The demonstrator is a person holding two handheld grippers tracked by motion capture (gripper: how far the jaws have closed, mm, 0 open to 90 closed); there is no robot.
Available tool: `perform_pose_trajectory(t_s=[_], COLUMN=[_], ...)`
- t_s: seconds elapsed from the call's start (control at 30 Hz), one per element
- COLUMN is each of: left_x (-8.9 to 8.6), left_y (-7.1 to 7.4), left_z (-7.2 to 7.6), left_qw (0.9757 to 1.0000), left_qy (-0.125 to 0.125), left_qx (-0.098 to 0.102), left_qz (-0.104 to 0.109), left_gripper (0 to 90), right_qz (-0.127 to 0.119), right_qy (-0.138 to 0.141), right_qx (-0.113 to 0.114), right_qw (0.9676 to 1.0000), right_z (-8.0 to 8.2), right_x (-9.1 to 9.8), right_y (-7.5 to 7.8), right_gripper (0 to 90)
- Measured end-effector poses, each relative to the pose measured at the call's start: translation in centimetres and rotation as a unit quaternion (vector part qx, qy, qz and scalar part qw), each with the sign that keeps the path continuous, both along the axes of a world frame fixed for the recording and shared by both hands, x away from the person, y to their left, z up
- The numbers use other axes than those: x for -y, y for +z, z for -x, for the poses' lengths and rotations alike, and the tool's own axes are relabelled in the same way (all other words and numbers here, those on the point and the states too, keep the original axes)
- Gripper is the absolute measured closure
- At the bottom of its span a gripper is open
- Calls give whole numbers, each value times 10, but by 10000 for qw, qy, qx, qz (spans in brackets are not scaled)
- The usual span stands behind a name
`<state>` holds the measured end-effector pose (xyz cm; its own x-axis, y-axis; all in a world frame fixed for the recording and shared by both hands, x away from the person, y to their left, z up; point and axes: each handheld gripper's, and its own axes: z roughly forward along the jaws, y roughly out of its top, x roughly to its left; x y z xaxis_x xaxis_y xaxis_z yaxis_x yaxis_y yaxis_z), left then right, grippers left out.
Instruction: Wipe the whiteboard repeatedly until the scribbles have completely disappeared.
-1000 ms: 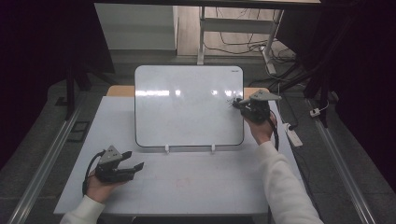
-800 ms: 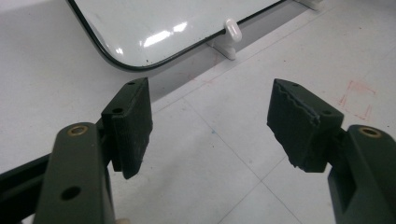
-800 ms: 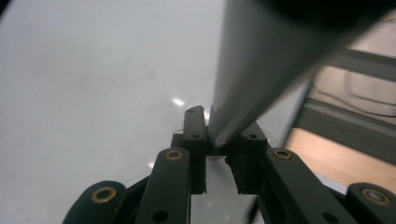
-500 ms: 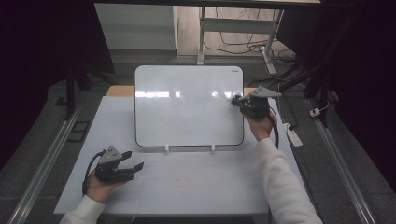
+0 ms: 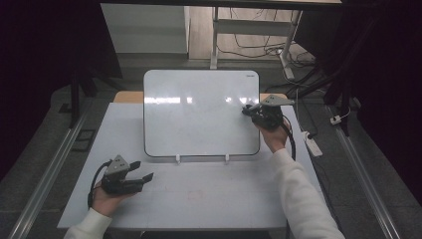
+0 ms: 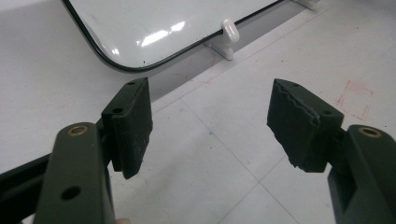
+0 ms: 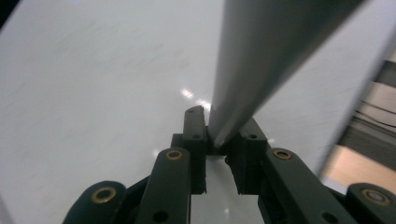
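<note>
Right gripper view: a grey, rod-like object (image 7: 261, 60) rises from between the jaws and runs out of frame at the top; it is blurred by closeness and its upper end is cut off, so its identity cannot be settled. In the high view this object is too small to make out ahead of the right gripper (image 5: 249, 110).

The whiteboard (image 5: 199, 114) lies directly under and ahead of the right gripper's jaws, its surface blank apart from glare spots. In the left gripper view only its near rounded corner shows (image 6: 154, 28), the rest cut off by the frame, with one white support clip (image 6: 229, 35) just beyond its edge.

Right hand (image 5: 271, 134): forearm in a white sleeve extends forward from below, wrist bent inward, gripper pointing across the whiteboard's right edge. Its jaws are closed tight on the base of the grey object.

Left hand (image 5: 107, 196): rests low on the white table (image 5: 209, 199), well apart from the right hand. The left gripper (image 6: 210, 126) lies roughly level, pointing toward the board's near corner, which sits ahead and apart from it. Its jaws stand wide with nothing between them; bare table shows through the gap. Faint red marks (image 6: 355, 98) lie on the table just beyond one jaw
</note>
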<state>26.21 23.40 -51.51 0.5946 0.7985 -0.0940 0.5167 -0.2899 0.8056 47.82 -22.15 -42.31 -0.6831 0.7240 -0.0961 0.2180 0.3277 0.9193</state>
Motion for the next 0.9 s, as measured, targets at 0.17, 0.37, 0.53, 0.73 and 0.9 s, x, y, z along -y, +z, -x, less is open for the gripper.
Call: perform_pose_trajectory(t_s=[0.17, 0.37, 0.53, 0.73, 0.9], left_x=[0, -1, 0, -1, 0], left_y=[1, -1, 0, 0, 0], left_z=[1, -1, 1, 0, 0], left_qw=[10000, 10000, 10000, 10000, 10000], left_qy=[12, 13, 3, 10, 11], left_qx=[16, -15, 21, 22, 9], left_qz=[9, 12, 10, 14, 0], left_gripper=[320, 319, 320, 320, 320], right_qz=[-506, -243, -71, -301, -97], right_qy=[-439, 78, 109, -344, 307], right_qx=[28, -97, -90, 7, -252], right_qw=[9978, 9996, 9999, 9990, 9992], right_z=[-18, -4, 0, -7, 5], right_x=[14, -12, -13, 0, -28], right_y=[13, 0, -1, 5, -7], right_gripper=[780, 780, 779, 780, 780])
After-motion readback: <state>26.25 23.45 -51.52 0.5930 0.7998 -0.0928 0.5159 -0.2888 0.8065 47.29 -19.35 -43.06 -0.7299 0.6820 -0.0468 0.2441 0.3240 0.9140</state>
